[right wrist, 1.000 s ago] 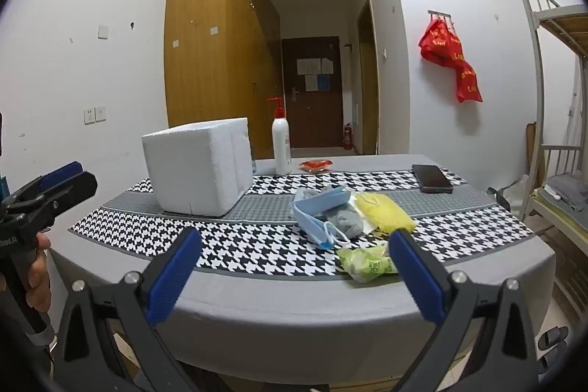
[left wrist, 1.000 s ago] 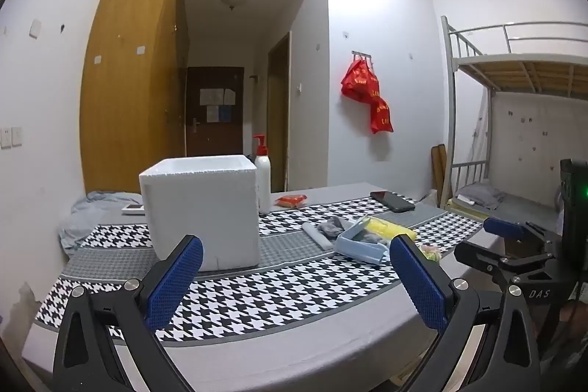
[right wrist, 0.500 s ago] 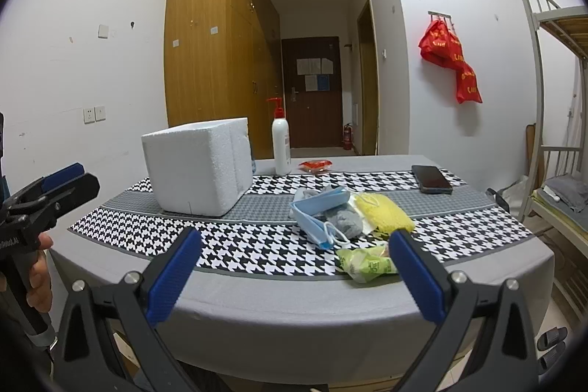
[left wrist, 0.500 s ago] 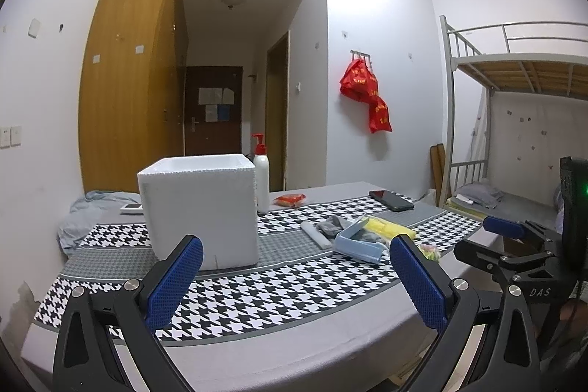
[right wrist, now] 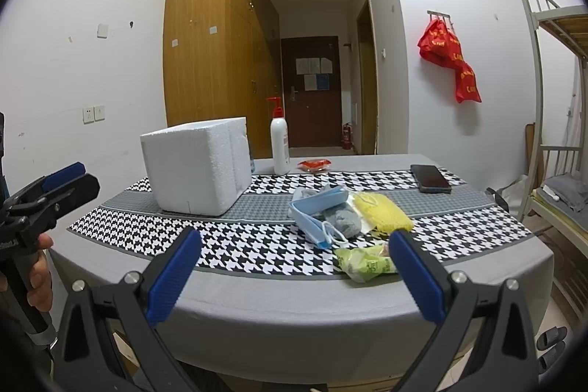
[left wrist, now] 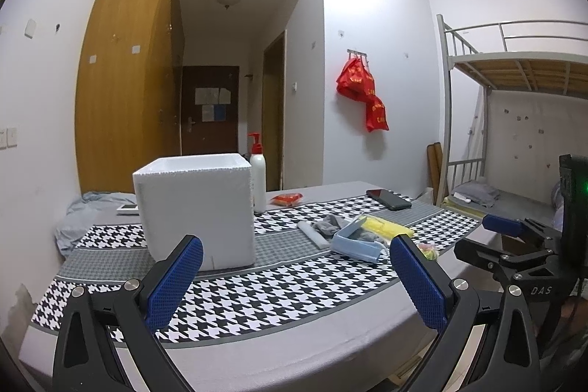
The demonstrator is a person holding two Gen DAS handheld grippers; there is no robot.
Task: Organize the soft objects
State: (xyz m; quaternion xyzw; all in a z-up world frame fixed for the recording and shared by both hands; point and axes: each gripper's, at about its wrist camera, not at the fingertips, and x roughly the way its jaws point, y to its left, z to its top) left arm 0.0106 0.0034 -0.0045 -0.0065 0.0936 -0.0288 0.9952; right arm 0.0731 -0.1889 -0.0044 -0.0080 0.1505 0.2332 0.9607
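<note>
While both of my tools hang short of the worktop (right wrist: 330, 304), nothing is gripped: the left tool (left wrist: 296, 276) stands wide, and so does the right tool (right wrist: 294, 269). I judge the step in hand to be the first reach into the heap of soft things, with the foam box (right wrist: 194, 168) as the likely bin, though its top is hidden from me.

In the right view the heap lies at about one o'clock from that tool, mid-worktop, well apart from the box at eleven o'clock. The masks (right wrist: 318, 214) lie on the grey sock (right wrist: 343, 221), the yellow cloth (right wrist: 382, 212) touches them, and the green packet (right wrist: 365, 263) sits nearest the edge.

To do it well I would take the packet first with the right tool, since it lies free and closest, closing across its short width and lifting straight up so no mask loop snags.

The packet's long axis runs nine to three; the yellow cloth points roughly ten to four.
</note>
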